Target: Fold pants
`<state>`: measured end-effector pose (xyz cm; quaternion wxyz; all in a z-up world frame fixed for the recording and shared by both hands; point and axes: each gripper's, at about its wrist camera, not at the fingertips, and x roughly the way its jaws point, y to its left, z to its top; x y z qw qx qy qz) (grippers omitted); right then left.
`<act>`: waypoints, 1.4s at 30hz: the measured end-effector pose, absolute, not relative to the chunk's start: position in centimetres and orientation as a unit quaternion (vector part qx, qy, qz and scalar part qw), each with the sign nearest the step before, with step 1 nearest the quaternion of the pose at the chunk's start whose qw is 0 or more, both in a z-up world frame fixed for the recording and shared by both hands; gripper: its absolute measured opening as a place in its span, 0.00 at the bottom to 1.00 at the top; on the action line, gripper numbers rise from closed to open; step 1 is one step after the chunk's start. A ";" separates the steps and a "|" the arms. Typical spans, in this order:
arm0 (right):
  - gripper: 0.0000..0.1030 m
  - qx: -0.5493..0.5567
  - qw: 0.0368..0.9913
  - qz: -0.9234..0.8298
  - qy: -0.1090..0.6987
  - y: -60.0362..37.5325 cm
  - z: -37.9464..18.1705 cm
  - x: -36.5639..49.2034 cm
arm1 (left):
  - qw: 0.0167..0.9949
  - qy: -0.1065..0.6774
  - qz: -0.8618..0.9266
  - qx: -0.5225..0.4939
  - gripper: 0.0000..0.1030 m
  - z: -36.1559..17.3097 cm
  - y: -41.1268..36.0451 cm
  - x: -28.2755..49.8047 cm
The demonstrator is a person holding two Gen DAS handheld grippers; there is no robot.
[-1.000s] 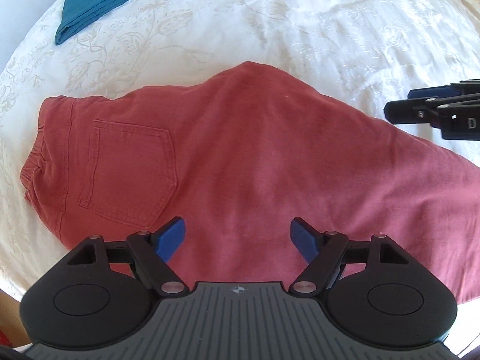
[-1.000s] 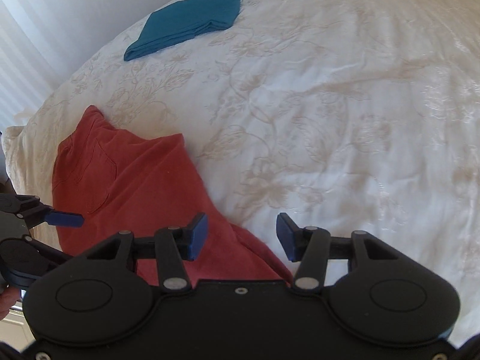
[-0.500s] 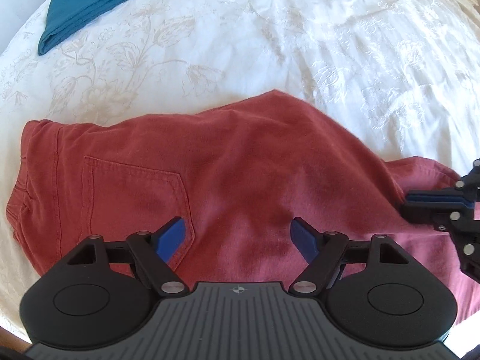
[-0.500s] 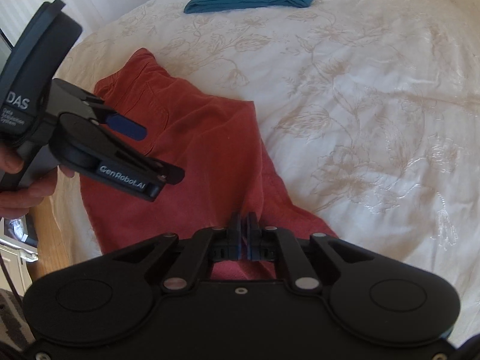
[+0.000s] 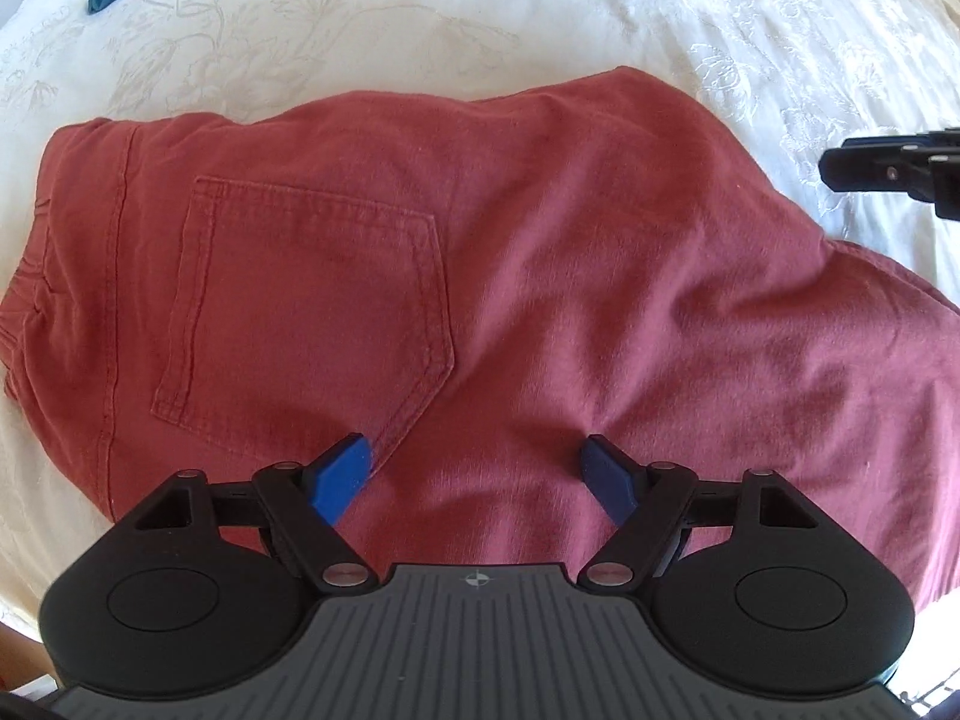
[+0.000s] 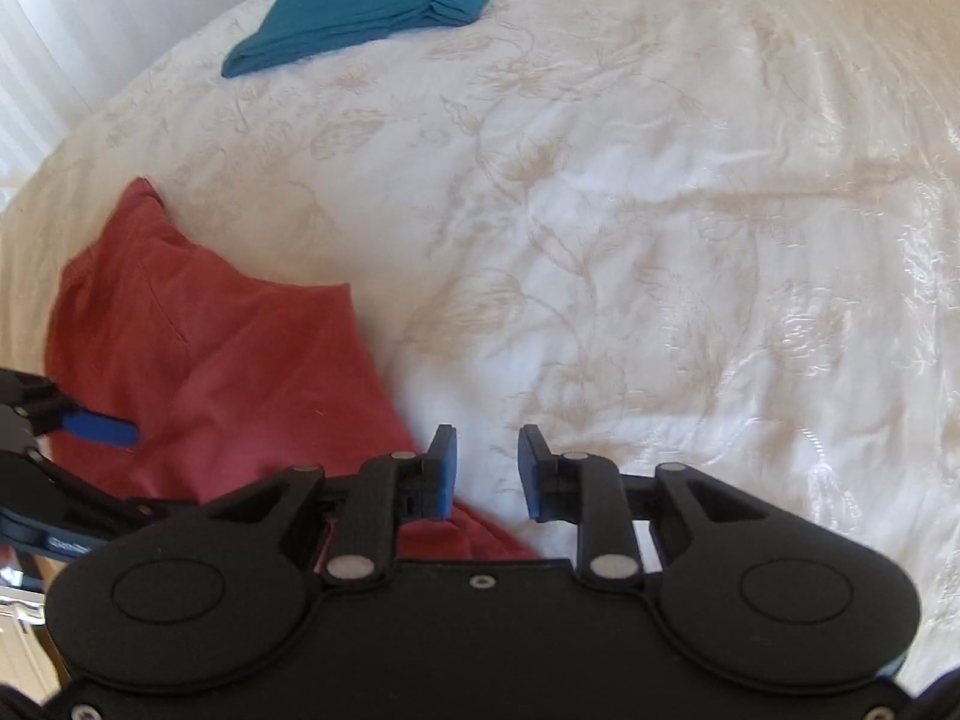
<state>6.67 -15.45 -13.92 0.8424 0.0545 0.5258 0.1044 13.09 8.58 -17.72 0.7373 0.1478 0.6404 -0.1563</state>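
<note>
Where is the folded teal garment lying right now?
The folded teal garment lies on the white bedspread at the right wrist view's top left, apart from the red pants.

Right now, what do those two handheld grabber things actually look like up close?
Both are matte black plastic. The left gripper has a grey ribbed top plate with a small round crosshair mark, two round side lobes, silver rivets on jointed links, and blue fingertips. The right gripper looks the same but with a plain black plate and small screws.
</note>
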 end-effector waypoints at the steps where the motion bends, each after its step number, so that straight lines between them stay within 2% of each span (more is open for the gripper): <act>1: 0.38 0.054 0.839 0.119 0.528 -15.0 -13.8 7.2 | 0.738 0.639 -0.157 0.151 0.74 -17.7 8.7 12.7; 2: 0.42 0.046 0.838 0.131 0.528 -14.5 -13.8 7.6 | 0.738 0.638 -0.157 0.154 0.75 -17.7 8.8 12.4; 4: 0.46 0.040 0.832 0.158 0.531 -13.3 -14.3 8.6 | 0.737 0.640 -0.157 0.151 0.75 -17.8 9.4 11.6; 9: 0.46 0.031 0.823 0.186 0.535 -10.0 -15.9 11.1 | 0.741 0.636 -0.159 0.145 0.75 -17.7 10.6 10.1; 10: 0.42 0.030 0.822 0.187 0.537 -9.7 -16.3 11.5 | 0.742 0.635 -0.159 0.147 0.75 -17.7 10.7 9.8; 11: 0.03 0.031 0.820 0.191 0.539 -9.4 -16.6 12.0 | 0.742 0.635 -0.158 0.147 0.75 -17.7 10.9 9.5; 12: 0.07 0.023 0.820 0.194 0.537 -9.0 -16.6 12.3 | 0.742 0.635 -0.157 0.147 0.75 -17.8 11.0 9.2; 15: 0.04 -0.023 0.837 0.172 0.519 -7.8 -16.5 13.3 | 0.743 0.631 -0.156 0.159 0.75 -17.7 11.5 7.6; 18: 0.12 -0.017 0.842 0.149 0.519 -7.8 -16.7 13.8 | 0.742 0.627 -0.161 0.173 0.75 -17.6 11.9 6.2; 20: 0.21 -0.001 0.851 0.129 0.508 -8.4 -15.8 13.2 | 0.742 0.627 -0.161 0.172 0.75 -17.5 12.2 5.5; 22: 0.38 0.024 0.862 0.114 0.494 -9.8 -14.3 11.7 | 0.746 0.623 -0.162 0.172 0.74 -16.8 12.4 4.7; 25: 0.46 0.064 0.874 0.073 0.475 -13.1 -12.3 8.2 | 0.751 0.612 -0.176 0.174 0.74 -15.5 12.0 3.8; 31: 0.54 0.125 0.871 -0.056 0.473 -22.5 -10.6 -2.6 | 0.759 0.580 -0.223 0.193 0.74 -14.1 6.2 1.4; 37: 0.55 0.166 0.843 -0.176 0.480 -31.5 -11.0 -15.3 | 0.754 0.555 -0.280 0.212 0.74 -13.4 -1.9 -3.5; 42: 0.63 0.187 0.826 -0.221 0.483 -36.5 -11.7 -23.8 | 0.752 0.542 -0.303 0.223 0.74 -13.8 -8.0 -6.6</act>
